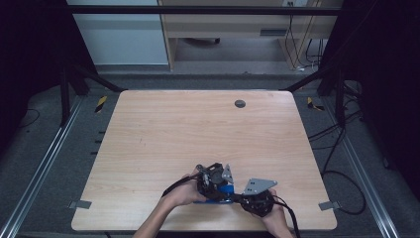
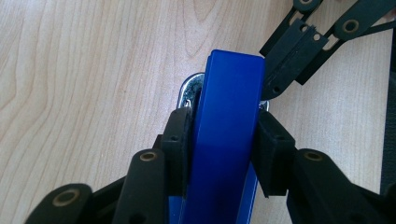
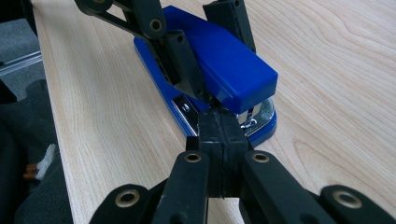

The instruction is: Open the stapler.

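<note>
Item, nearest the lens: right tongs (image 3: 219,135), black, jaws pressed flat together with nothing between them, their tip at the front end of the stapler, at the gap between its blue top and the metal base plate.

Item: stapler (image 3: 219,70), blue plastic body, chrome magazine and anvil plate at the front. Lies flat on the counter (image 1: 163,134) near the person's edge, between the two hands. Long axis runs away from the right tongs, roughly in line with them, the mouth end facing them.

Item: left tongs (image 2: 224,140), black, clamped across the width of the stapler's top arm, one pad on each long side, a little behind the front end. They come at the body from the rear, so the long axis runs straight out ahead between their jaws.

Relation: both tongs are at the stapler; the left holds the body steady, the right stands closed at the mouth. Judged, any coming move works at that front gap.

Item: counter, pale wood grain, a round grommet (image 1: 240,103) near its far edge.
</note>
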Tool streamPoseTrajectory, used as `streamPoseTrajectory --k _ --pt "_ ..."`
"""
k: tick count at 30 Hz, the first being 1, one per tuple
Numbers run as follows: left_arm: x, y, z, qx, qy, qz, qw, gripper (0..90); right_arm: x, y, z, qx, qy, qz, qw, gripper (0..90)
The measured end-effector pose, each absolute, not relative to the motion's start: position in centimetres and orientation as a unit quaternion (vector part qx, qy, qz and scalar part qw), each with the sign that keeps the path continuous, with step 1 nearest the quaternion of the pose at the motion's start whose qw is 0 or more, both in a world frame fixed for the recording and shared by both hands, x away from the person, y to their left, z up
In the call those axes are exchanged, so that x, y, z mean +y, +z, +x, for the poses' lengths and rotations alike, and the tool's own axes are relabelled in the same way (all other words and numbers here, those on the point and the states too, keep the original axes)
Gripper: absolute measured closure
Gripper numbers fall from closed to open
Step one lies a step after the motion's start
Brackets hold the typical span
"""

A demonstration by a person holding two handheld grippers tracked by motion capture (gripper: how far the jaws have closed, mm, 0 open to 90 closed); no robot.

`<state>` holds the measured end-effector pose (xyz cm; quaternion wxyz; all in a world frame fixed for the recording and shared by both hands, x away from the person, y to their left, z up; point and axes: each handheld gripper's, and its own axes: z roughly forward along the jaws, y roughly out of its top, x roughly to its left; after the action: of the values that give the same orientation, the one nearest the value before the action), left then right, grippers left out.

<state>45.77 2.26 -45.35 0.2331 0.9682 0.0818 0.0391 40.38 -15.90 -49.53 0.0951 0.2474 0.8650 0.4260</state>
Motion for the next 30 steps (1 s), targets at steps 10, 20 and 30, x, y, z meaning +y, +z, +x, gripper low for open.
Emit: streamPoseTrajectory --k 10,20,30 --pt "2.30 -45.33 45.76 0.076 0.041 0.969 0.233 61.3 -15.83 -49.69 40.33 0.860 0.432 0.250 0.105 90.0" --pt "2.34 -45.10 45.96 0.056 0.034 0.972 0.225 63.9 -15.76 -49.78 40.21 0.857 0.435 0.256 0.108 90.0" --pt "2.47 -45.11 45.87 0.048 0.036 0.970 0.236 65.0 -15.83 -49.84 40.41 0.853 0.440 0.265 0.093 90.0"
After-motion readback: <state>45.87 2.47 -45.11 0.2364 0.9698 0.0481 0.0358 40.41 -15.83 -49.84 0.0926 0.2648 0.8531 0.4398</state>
